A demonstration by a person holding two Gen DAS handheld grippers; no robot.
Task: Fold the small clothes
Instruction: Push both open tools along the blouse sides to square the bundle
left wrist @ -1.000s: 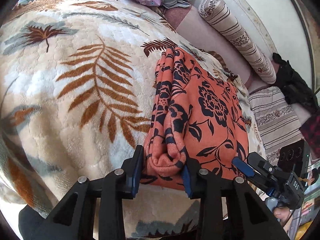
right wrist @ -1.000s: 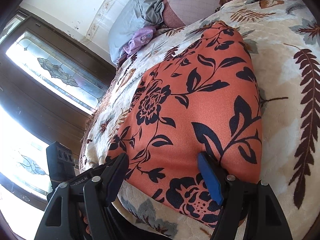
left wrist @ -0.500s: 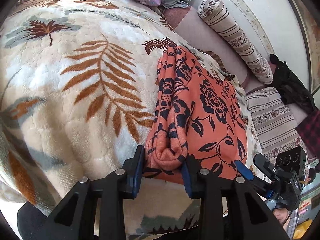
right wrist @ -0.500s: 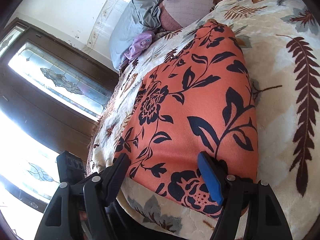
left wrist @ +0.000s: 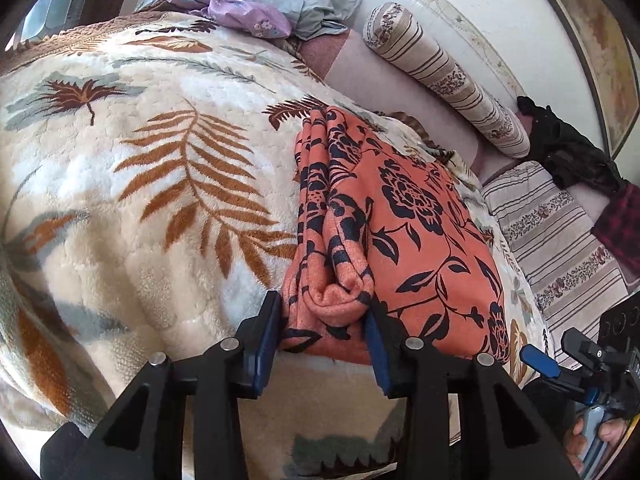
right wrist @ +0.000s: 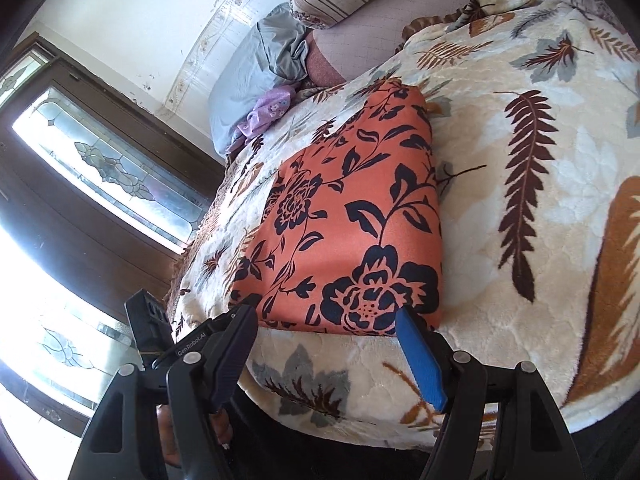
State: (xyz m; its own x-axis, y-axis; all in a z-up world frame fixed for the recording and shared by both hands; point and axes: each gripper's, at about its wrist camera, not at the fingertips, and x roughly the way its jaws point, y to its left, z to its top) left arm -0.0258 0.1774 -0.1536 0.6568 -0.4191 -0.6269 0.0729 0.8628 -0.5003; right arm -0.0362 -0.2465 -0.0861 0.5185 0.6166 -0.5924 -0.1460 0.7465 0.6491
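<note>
The orange folded garment with a dark navy flower print (left wrist: 404, 236) lies flat on a cream plush blanket patterned with brown and grey leaves (left wrist: 120, 200), close to the blanket's near edge, its stacked fold edges bunched at the near left corner. The left gripper (left wrist: 324, 340) straddles that rolled corner: its blue-padded jaws have just been opening, and the cloth sits between them with the pads at most brushing it, gripping nothing. The right gripper (right wrist: 332, 344) stands spread wide just short of the garment's near edge, above the blanket's rim, its blue pad and black finger clear of the cloth and holding nothing. White lettering on its left finger reads "GenRobot.AI". In the left wrist view the right gripper (left wrist: 560, 356) shows off the blanket's near right corner, with part of a hand (left wrist: 592, 440) under it. Left of the garment the blanket lies broad and bare; at its far edge sit a crumpled grey and lilac heap of clothes (left wrist: 272, 4) and a striped beige bolster (left wrist: 444, 76).
</note>
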